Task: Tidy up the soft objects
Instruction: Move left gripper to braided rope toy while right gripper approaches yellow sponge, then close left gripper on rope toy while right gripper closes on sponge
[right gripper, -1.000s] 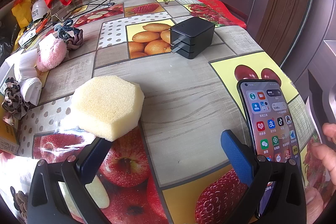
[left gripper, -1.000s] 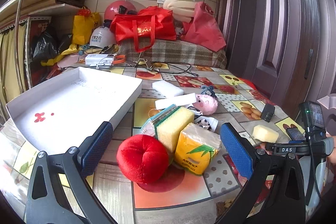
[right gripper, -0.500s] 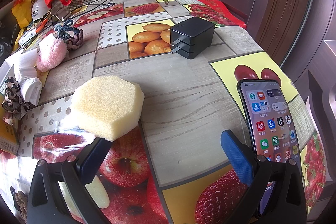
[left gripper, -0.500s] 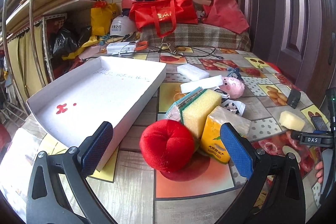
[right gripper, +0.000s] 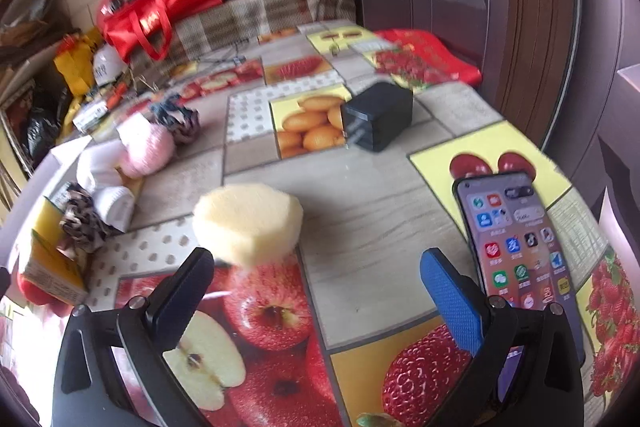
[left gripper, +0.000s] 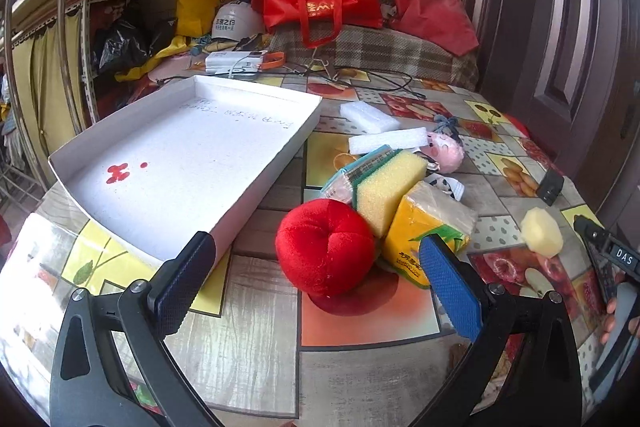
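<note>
In the left wrist view a red plush apple lies on the fruit-print table beside a yellow-green sponge, a yellow tissue pack, white foam blocks and a pink plush. An empty white tray lies left of them. My left gripper is open, just short of the red plush. My right gripper is open and empty, above the table, just short of a pale yellow octagonal sponge, which also shows in the left wrist view.
A phone lies right of the right gripper and a black charger beyond the sponge. A leopard scrunchie, white socks and a knotted rope toy lie at left. Red bags and helmets crowd the far end.
The left gripper has shifted so the red plush now sits between its fingers in view. The right gripper has lifted and tilted up; the yellow sponge now appears farther away.
</note>
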`<state>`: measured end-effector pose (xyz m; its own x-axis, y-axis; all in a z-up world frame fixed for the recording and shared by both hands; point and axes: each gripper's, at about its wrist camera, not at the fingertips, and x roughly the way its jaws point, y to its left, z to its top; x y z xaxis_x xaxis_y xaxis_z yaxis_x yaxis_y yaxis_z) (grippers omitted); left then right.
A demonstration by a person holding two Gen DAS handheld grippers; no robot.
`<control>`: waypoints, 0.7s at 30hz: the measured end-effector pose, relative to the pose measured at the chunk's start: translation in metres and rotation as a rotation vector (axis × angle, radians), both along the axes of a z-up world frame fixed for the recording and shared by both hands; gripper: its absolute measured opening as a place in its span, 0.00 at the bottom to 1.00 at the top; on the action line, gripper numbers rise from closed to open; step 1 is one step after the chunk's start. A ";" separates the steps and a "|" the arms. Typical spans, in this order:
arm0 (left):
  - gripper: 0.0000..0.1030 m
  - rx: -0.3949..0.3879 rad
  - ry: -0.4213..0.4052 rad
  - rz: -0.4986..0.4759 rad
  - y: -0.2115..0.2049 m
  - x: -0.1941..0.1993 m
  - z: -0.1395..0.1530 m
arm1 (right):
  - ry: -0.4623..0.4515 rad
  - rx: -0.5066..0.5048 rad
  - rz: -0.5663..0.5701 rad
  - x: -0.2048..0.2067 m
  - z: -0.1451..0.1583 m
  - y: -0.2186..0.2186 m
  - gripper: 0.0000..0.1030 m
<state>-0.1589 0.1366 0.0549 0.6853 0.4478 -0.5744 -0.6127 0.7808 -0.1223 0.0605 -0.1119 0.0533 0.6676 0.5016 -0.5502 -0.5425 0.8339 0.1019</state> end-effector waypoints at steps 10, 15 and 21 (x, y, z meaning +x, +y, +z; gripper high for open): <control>1.00 -0.069 0.230 -0.397 -0.061 0.031 -0.021 | 0.069 -0.091 0.275 -0.004 -0.002 0.022 1.00; 1.00 -0.066 0.355 -0.468 -0.080 0.044 -0.038 | 0.095 -0.182 0.291 0.011 -0.011 0.044 1.00; 0.92 -0.055 0.410 -0.482 -0.083 0.053 -0.048 | 0.133 -0.297 0.314 0.022 -0.032 0.072 0.92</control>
<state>-0.1057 0.0536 0.0066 0.5220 0.1059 -0.8464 -0.1990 0.9800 -0.0001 0.0823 -0.0397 0.0213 0.4223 0.4755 -0.7717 -0.7721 0.6347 -0.0314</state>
